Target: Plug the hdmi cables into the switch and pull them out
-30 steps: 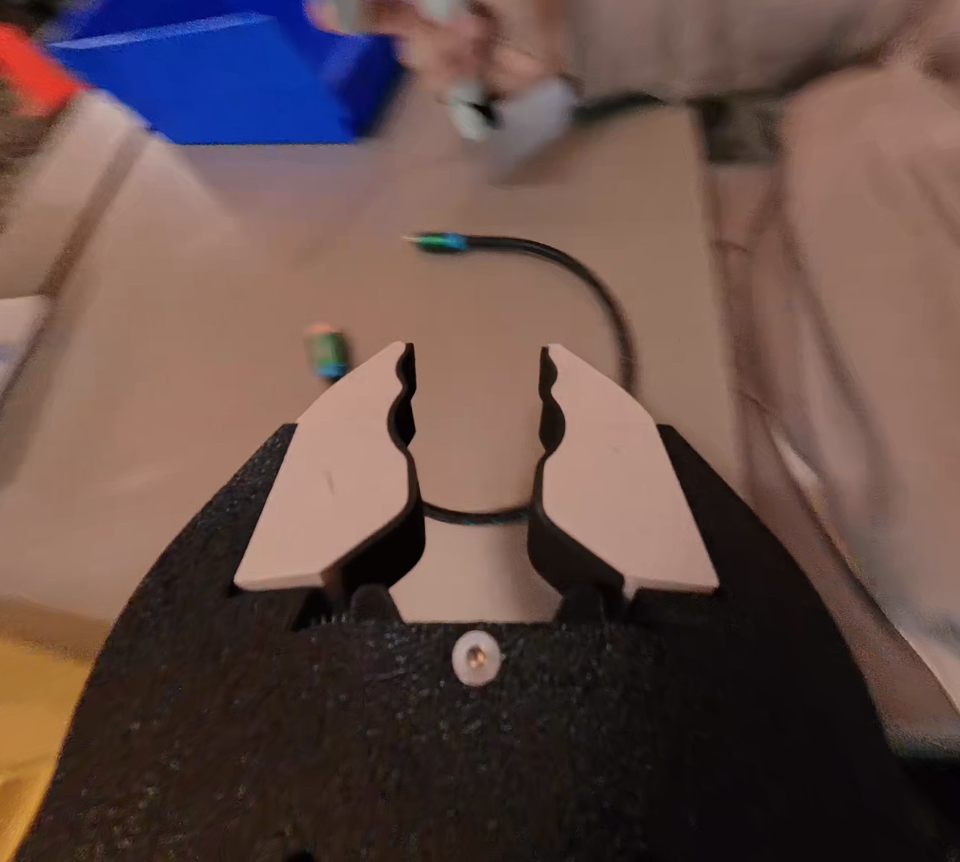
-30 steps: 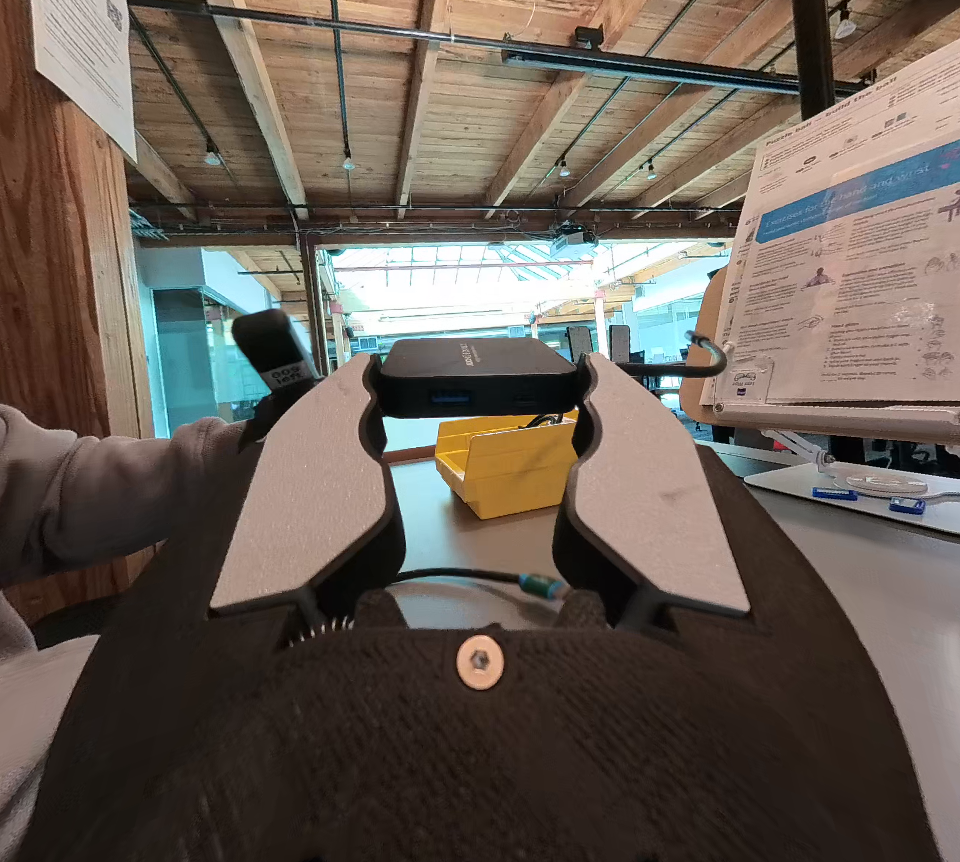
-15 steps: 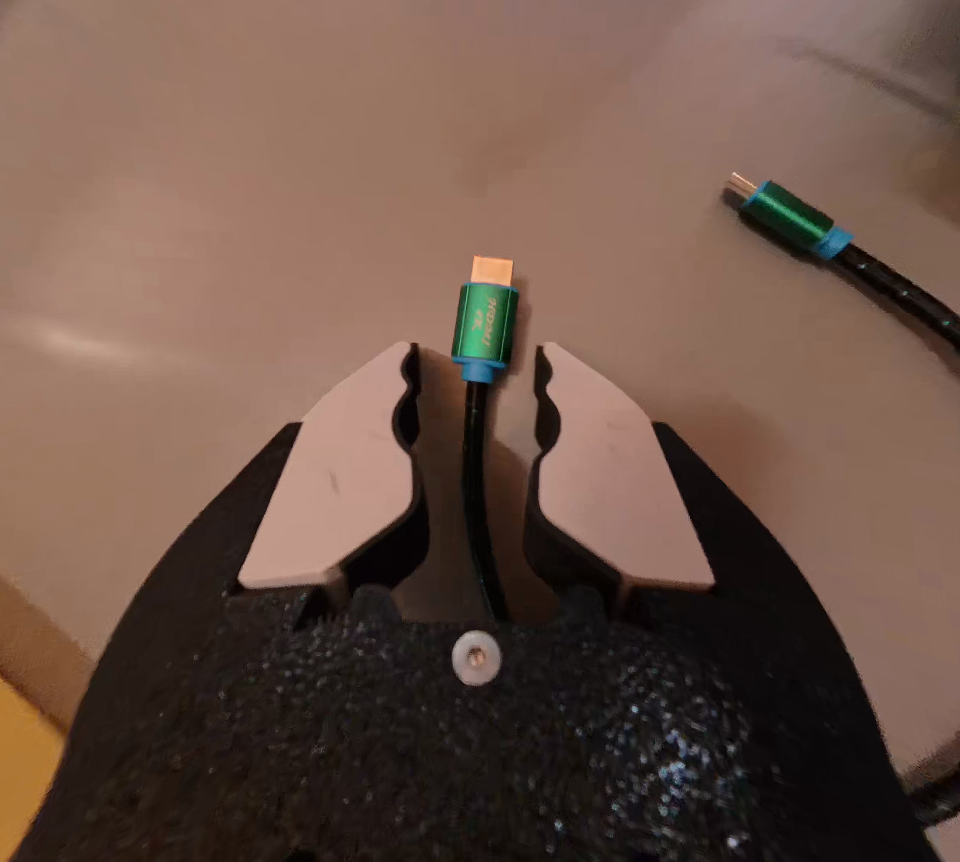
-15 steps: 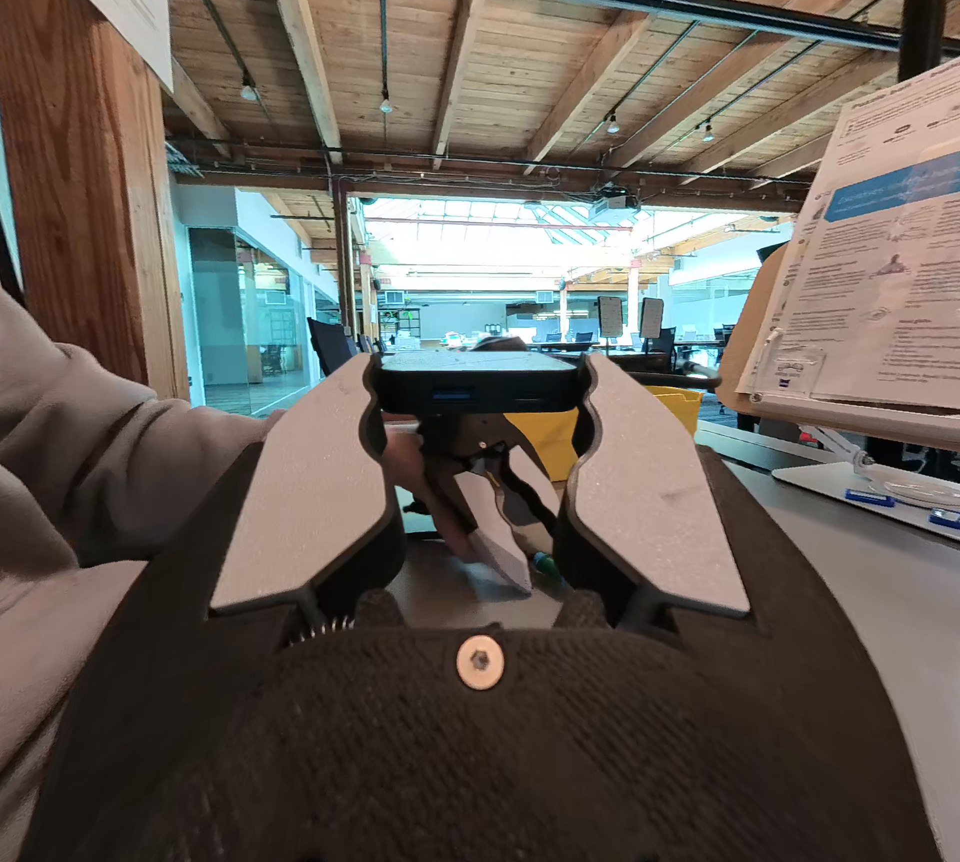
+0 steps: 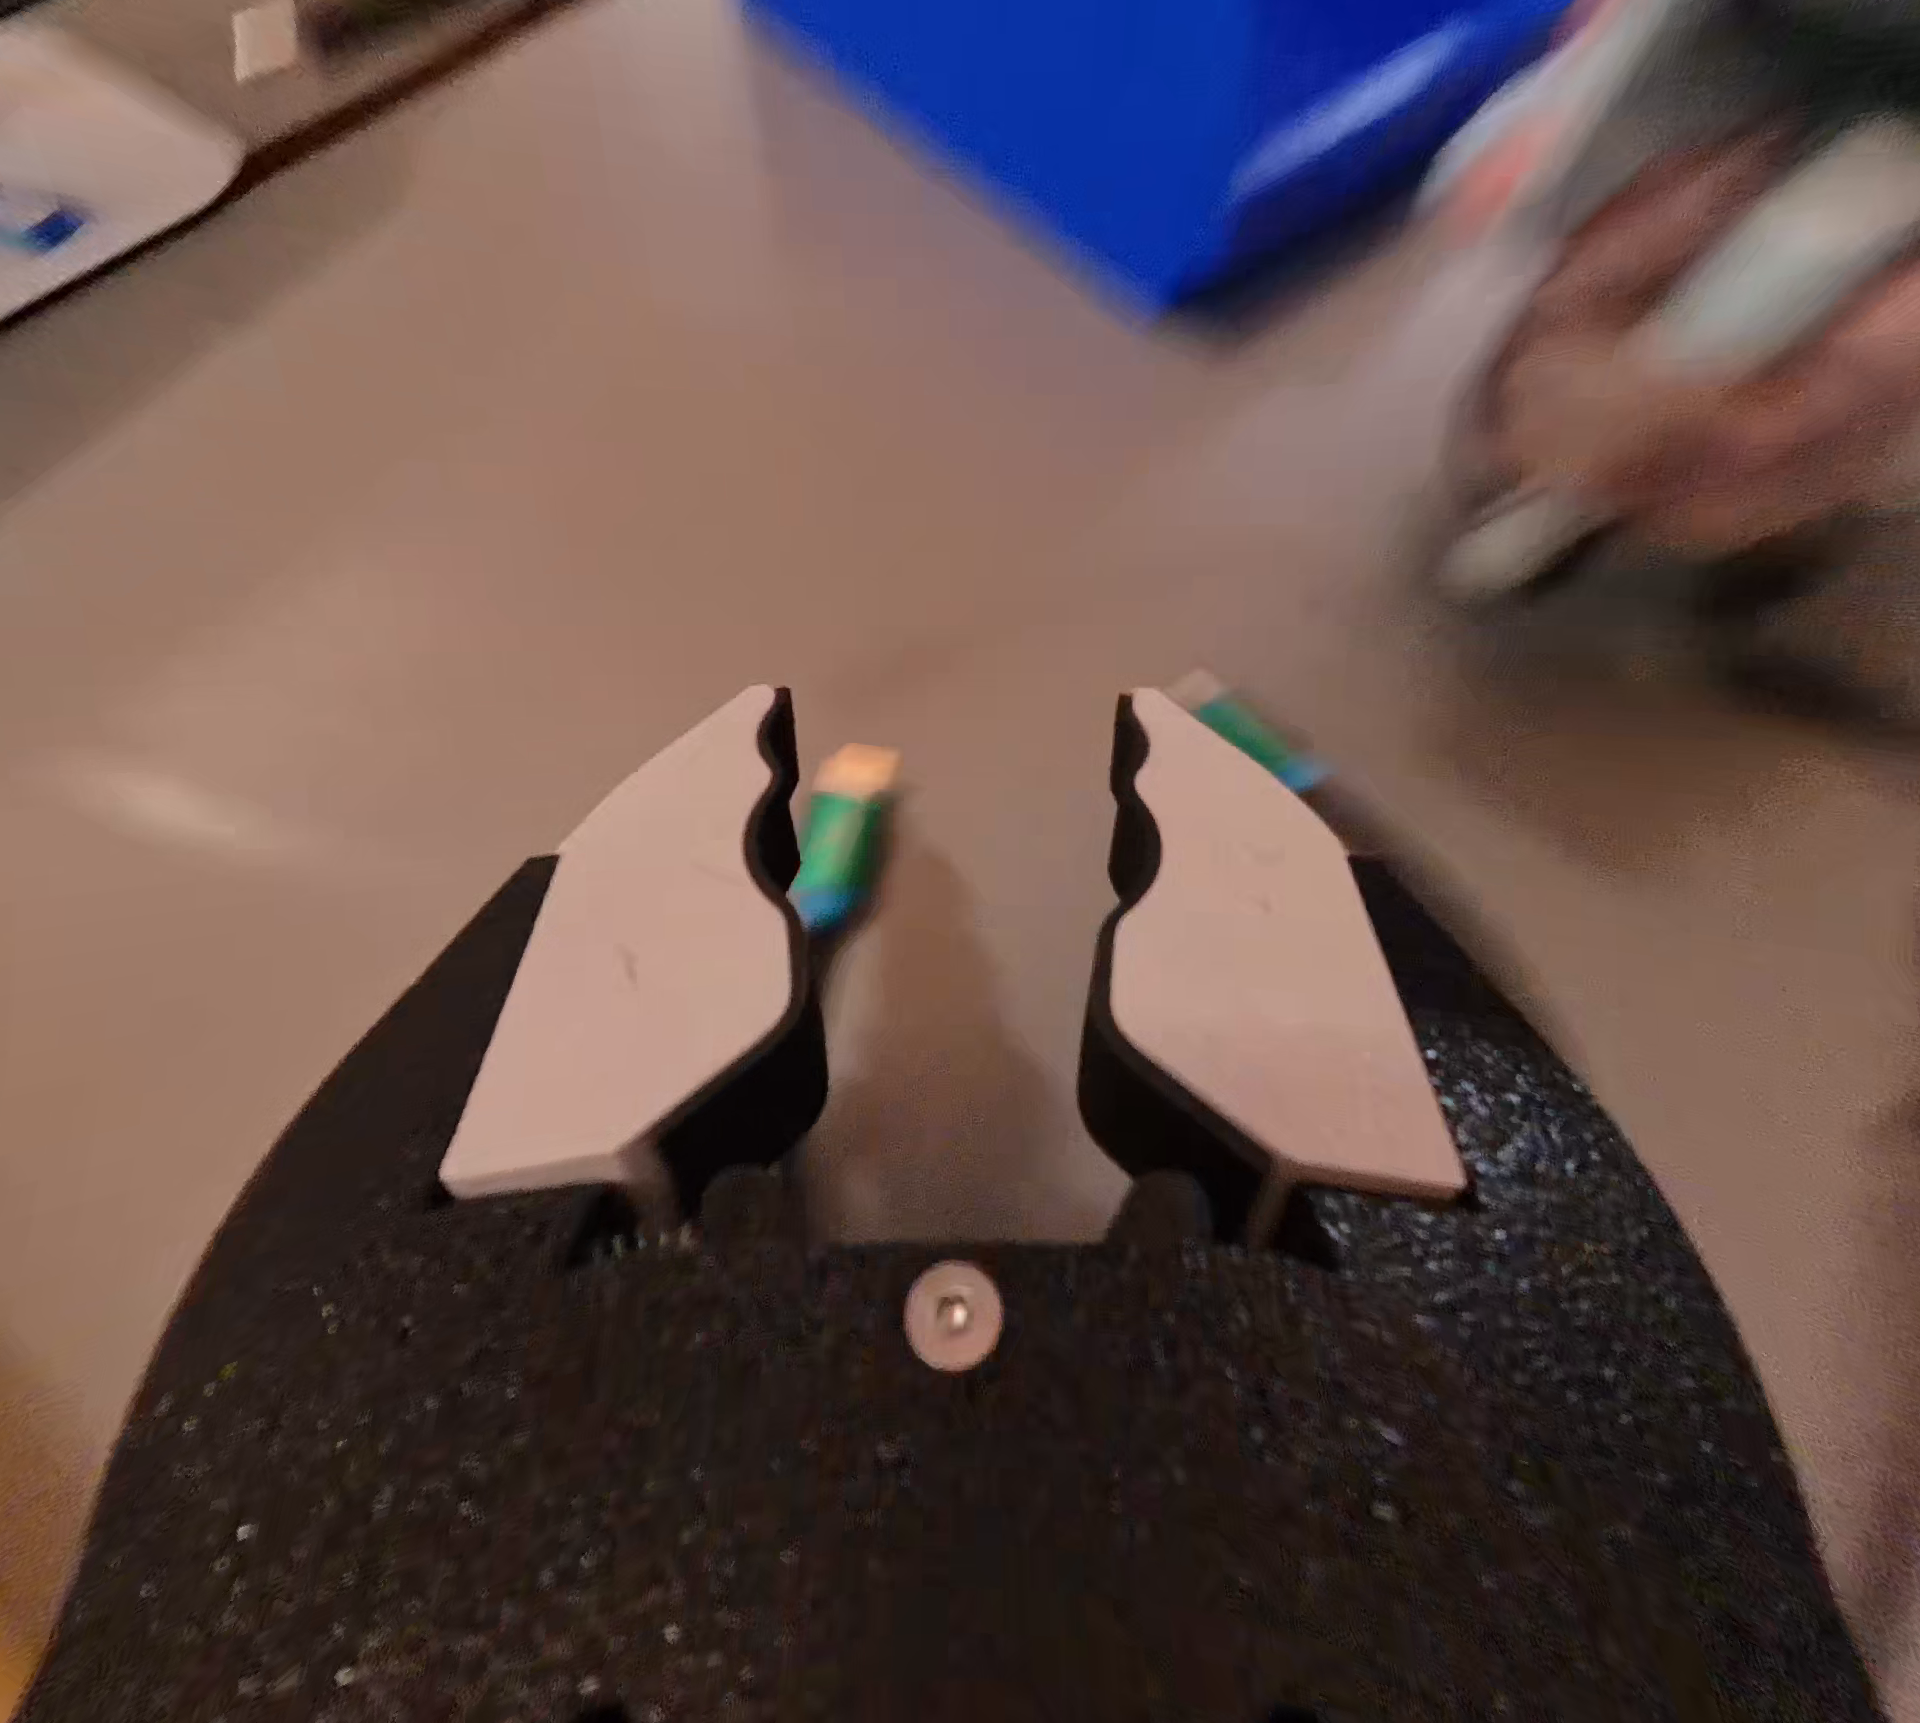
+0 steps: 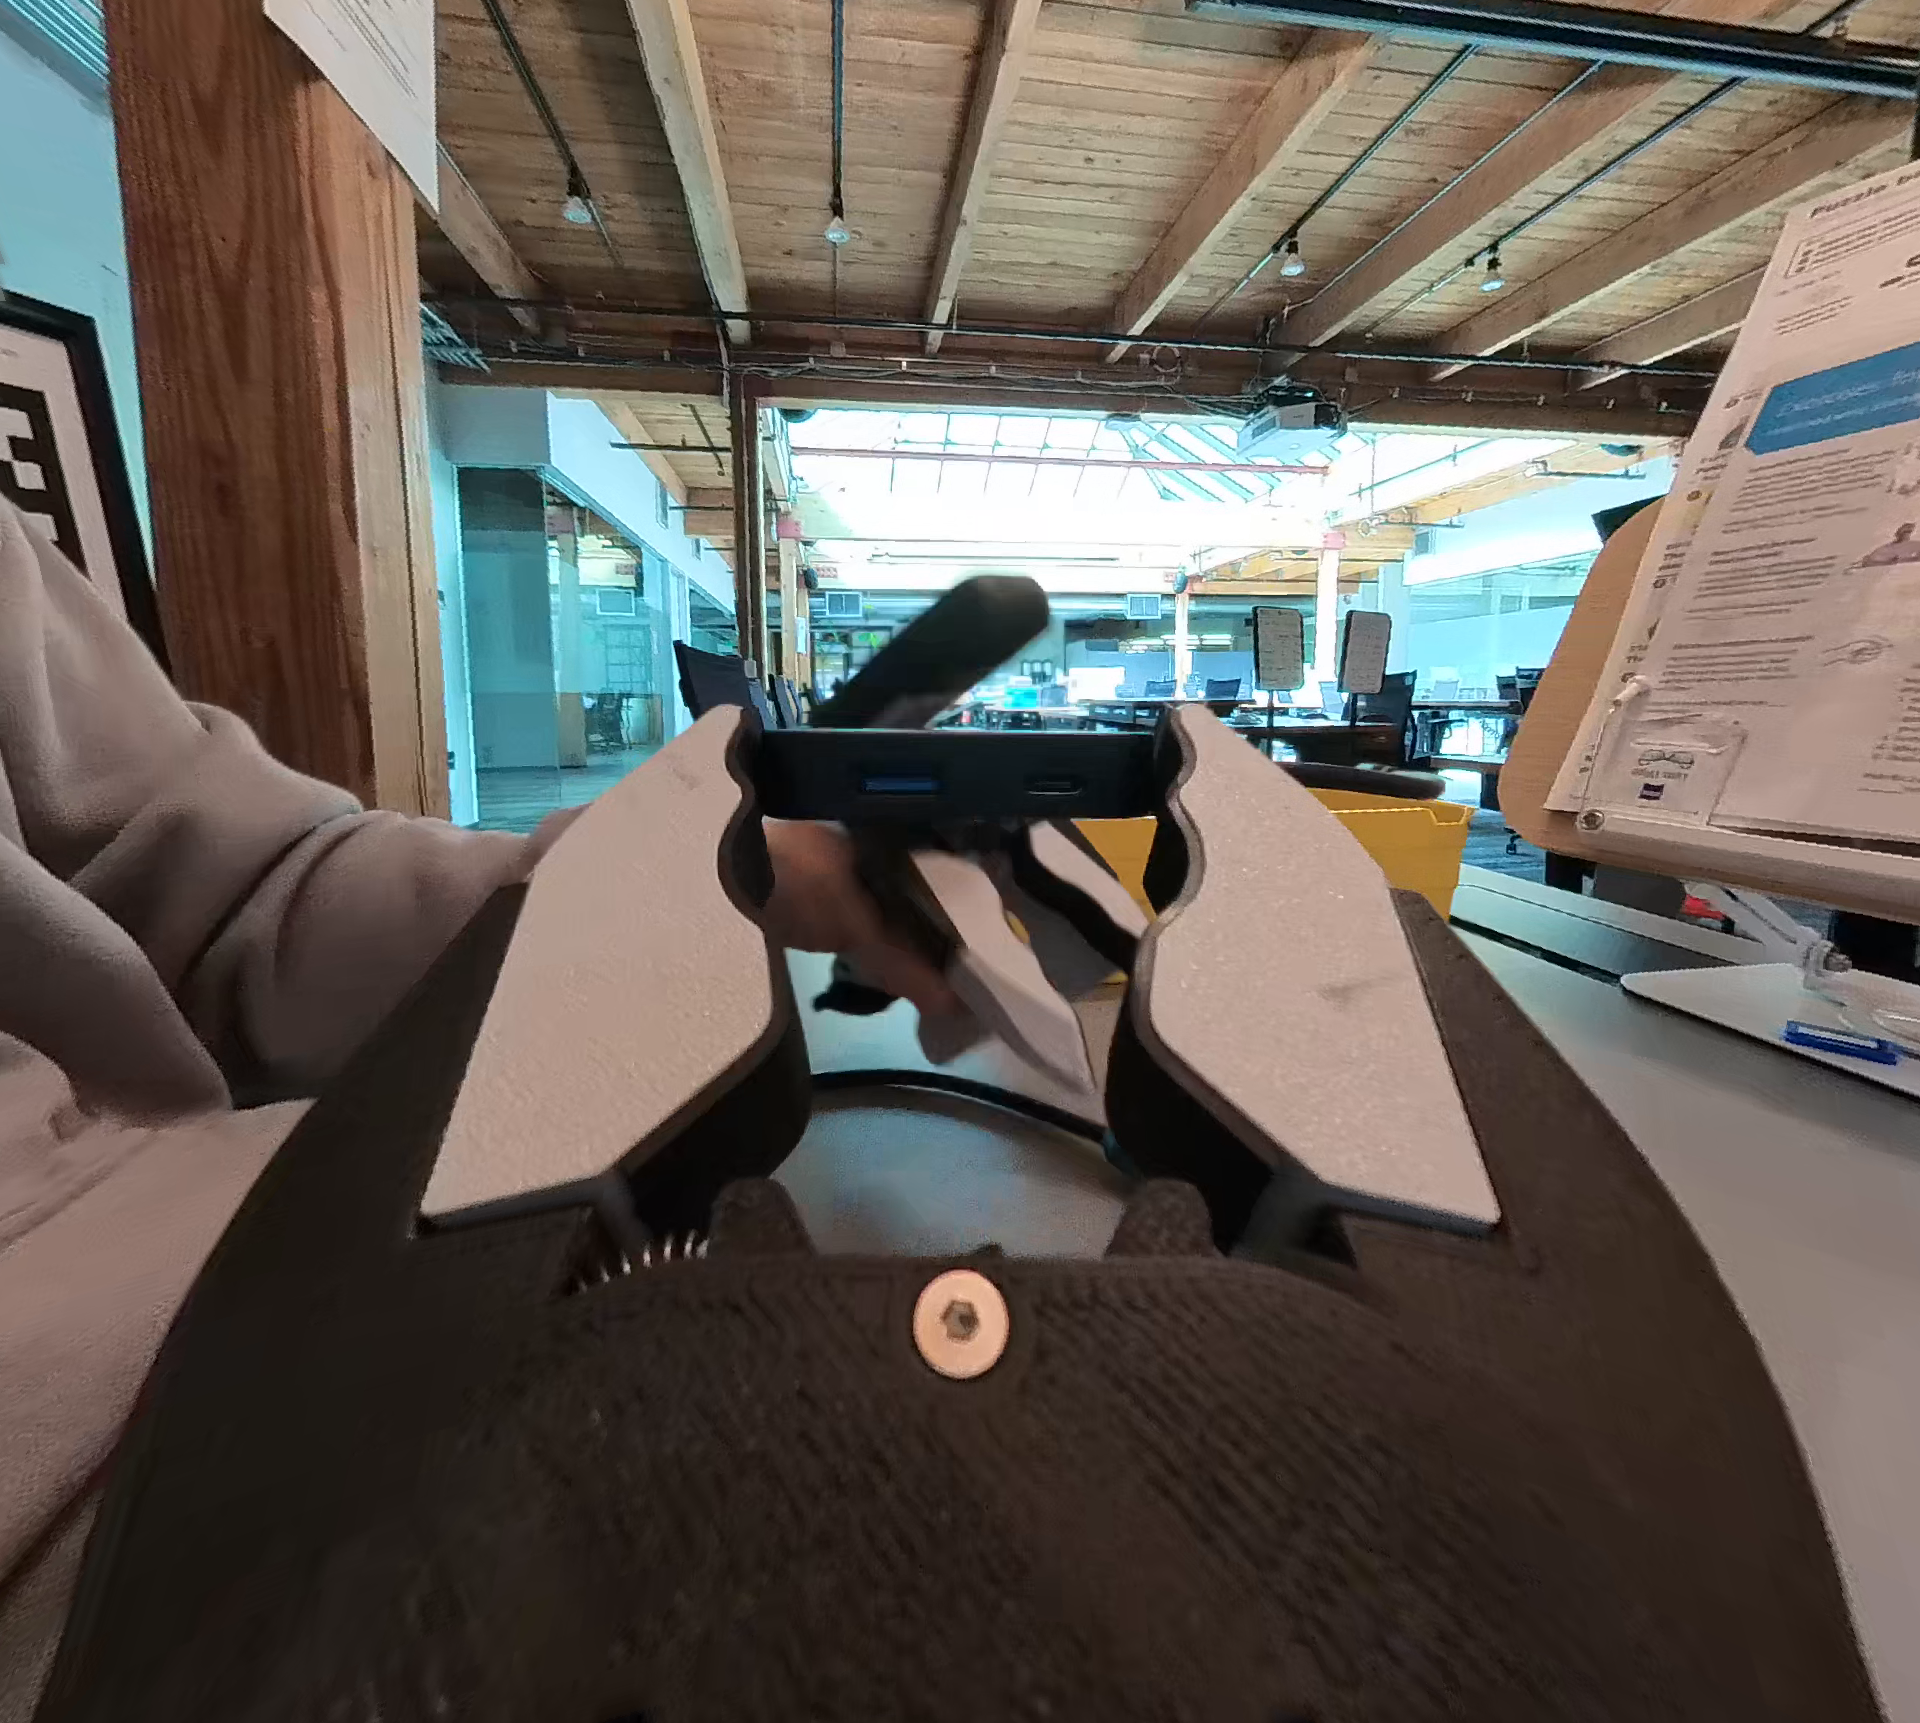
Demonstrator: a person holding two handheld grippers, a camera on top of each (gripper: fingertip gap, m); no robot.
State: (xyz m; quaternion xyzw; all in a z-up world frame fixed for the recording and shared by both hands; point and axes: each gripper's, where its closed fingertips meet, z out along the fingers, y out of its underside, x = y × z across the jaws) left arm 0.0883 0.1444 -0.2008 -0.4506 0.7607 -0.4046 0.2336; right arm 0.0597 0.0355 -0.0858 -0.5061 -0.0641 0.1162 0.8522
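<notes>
The right gripper is clamped on the black switch, held off the table with its ports facing the camera. The left gripper hangs over the table with its jaws apart — one green HDMI plug lies tight against its left finger, a second plug just past the right fingertip. The view is blurred, so alignment is hard to judge — closing now would probably pinch the plug off-centre and skew it for insertion.
</notes>
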